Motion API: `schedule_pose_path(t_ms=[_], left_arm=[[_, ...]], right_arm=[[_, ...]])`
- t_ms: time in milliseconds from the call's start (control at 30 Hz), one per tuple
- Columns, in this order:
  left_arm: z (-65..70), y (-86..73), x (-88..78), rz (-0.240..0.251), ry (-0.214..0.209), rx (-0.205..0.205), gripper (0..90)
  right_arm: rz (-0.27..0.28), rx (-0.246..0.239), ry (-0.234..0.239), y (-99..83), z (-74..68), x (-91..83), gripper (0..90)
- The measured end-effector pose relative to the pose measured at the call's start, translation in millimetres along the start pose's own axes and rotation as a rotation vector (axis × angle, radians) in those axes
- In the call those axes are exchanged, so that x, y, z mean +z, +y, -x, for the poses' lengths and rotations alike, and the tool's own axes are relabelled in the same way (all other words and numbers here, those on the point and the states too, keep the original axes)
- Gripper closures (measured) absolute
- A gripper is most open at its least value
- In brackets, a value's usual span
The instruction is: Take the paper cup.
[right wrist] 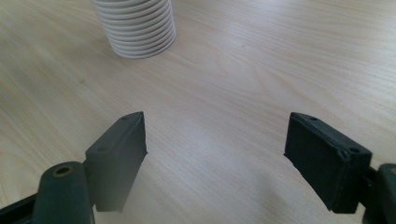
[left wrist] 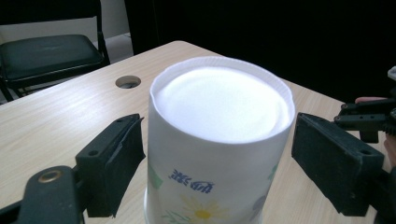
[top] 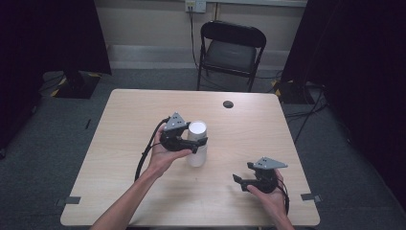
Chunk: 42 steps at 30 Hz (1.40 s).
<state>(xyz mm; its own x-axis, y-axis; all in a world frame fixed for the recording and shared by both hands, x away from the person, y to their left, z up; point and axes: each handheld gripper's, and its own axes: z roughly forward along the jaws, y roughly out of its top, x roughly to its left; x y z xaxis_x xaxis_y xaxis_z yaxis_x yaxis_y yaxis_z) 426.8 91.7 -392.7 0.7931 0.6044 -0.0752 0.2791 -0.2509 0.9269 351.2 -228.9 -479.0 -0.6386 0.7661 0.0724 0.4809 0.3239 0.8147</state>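
Left gripper (top: 195, 142) around the cup stack (top: 197, 143)
The stack stood upright, bottoms up, between spread jaws not touching it; right gripper (top: 242, 182) gaped empty

One stack of upside-down paper cups (top: 197, 143) stands on one light wooden table (top: 119, 124); eleven nested rims can be counted at the base of the stack, its upper part out of frame. Two handheld grippers are in play, the left gripper (top: 200, 143) and the right gripper (top: 239, 182), each with two black jaws. One round cable hole (top: 228, 104) marks the tabletop. One black folding chair (top: 231, 50) sits behind.
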Motion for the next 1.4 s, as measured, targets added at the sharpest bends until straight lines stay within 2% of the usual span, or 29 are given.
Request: schedule_pose_path(t_ms=[300, 400, 467, 633, 800, 1267, 1400], left_arm=[[-4.8, 0.8, 3.9, -0.001, 0.014, 0.017, 18.8], [-4.1, -0.2, 6.1, -0.001, 0.007, 0.022, 20.0], [-4.0, -0.7, 8.8, -0.004, 0.002, 0.020, 21.5], [-1.8, 1.4, 10.0, -0.010, 0.008, 0.051, 30.1], [-3.4, 1.9, 7.7, 0.002, 0.002, 0.036, 30.9], [-0.7, 5.3, 4.6, 0.015, 0.003, 0.045, 31.6], [0.0, 9.5, 1.4, 0.037, 0.003, 0.043, 31.9]], right_arm=[[-0.005, -0.003, 0.011, -0.3, -1.1, 1.6, 20.5], [-0.007, 0.000, 0.008, -0.6, -0.3, 2.3, 20.3], [-0.007, 0.000, 0.012, -0.8, -0.4, 1.8, 20.1], [0.002, -0.002, 0.018, -0.5, -0.7, 0.2, 20.1], [-0.001, -0.002, 0.020, -0.6, -0.4, 1.7, 20.5], [-0.010, -0.001, 0.025, -0.6, -0.8, 2.3, 20.6], [0.001, 0.001, 0.017, -0.4, -0.3, 0.9, 22.0]])
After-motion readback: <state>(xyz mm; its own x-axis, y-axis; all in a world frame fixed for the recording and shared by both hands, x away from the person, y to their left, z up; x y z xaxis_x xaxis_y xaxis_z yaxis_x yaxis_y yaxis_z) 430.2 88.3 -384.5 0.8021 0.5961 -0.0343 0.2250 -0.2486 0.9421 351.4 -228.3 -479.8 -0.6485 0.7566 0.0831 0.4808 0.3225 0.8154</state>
